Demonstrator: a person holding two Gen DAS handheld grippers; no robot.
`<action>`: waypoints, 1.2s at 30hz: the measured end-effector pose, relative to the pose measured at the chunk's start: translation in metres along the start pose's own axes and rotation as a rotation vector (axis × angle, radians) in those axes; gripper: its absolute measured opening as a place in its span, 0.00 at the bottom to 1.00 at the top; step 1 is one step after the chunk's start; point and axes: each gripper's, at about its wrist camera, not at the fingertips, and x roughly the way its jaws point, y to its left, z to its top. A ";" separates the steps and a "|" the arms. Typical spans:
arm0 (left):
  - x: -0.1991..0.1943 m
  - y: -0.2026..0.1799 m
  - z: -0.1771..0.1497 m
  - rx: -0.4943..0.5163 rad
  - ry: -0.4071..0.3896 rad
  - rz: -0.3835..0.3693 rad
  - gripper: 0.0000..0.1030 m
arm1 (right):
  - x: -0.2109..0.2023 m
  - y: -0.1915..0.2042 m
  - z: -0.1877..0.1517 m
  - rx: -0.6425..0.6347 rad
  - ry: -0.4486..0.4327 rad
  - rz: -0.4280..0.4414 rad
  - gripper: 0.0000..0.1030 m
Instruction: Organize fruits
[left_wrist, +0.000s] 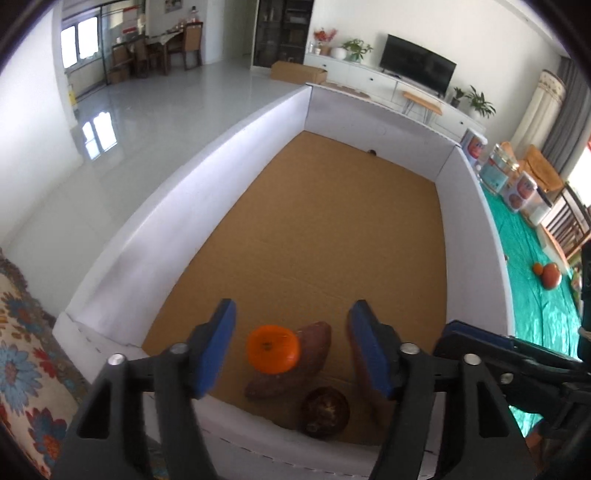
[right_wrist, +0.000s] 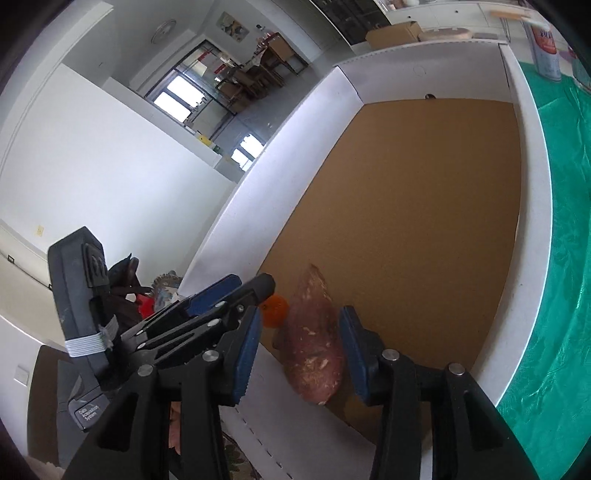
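Left tongs (left_wrist: 291, 345) released, blue pads spread wide above the near end of a white-walled box (left_wrist: 207, 147) with a brown cardboard floor. Between the pads, low in the box: an orange persimmon (left_wrist: 272, 349) touching and partly covering a sweet potato (left_wrist: 310, 341). Just beside them, nearer the front wall, a dark round fruit (left_wrist: 325, 411), possibly a mangosteen, though too dim to name surely. Behind the right pad, a second sweet potato (left_wrist: 360, 365), mostly hidden.

Right tongs (right_wrist: 299, 349) likewise released, grasping nothing, pads on either side of a large reddish sweet potato (right_wrist: 314, 339) lying on the box floor near the front wall (right_wrist: 295, 424). Left of it, the persimmon (right_wrist: 275, 310) half hidden behind the other tongs' finger (right_wrist: 221, 291). Rest of the box floor bare.

To the right of the box, a green cloth (left_wrist: 535, 295) over the worktop, with two more reddish-orange fruits (left_wrist: 548, 275) well apart from the box.
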 end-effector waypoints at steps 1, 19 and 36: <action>-0.003 -0.002 0.000 -0.005 -0.019 0.000 0.79 | -0.012 -0.003 0.000 -0.004 -0.038 -0.020 0.55; -0.049 -0.251 -0.066 0.424 0.037 -0.492 0.85 | -0.269 -0.229 -0.159 0.138 -0.316 -1.058 0.93; 0.068 -0.347 -0.115 0.620 0.017 -0.300 0.87 | -0.304 -0.272 -0.177 0.361 -0.344 -1.118 0.98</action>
